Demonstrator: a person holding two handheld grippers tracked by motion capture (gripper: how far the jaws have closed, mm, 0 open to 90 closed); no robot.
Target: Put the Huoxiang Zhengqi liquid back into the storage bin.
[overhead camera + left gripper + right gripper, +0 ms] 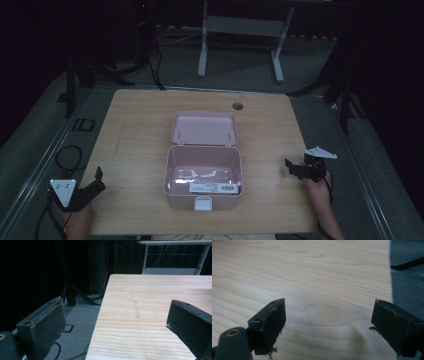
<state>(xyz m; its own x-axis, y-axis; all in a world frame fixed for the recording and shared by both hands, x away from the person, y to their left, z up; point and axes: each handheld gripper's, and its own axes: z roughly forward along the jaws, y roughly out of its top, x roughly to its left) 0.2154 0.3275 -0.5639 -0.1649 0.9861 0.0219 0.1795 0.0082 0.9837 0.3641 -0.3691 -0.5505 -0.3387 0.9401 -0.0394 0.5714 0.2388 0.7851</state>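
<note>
A pink box point(203, 176) lies open at the middle of the wooden table point(135, 125), its lid point(204, 128) folded back toward the far side. Inside it lie a white labelled strip point(214, 188) and clear wrapping. My left gripper point(96, 181) rests at the table's front left edge, open, its jaws wide apart over the table edge point(100, 315) with nothing between them. My right gripper point(292, 167) is at the right edge, open and empty above bare wood point(324, 290).
A round cable hole point(237, 106) sits near the table's far edge. A white desk frame point(240, 30) stands on the floor beyond. Black stands and cables point(145, 60) lie at the back left. A faint scratch point(135, 305) marks the wood.
</note>
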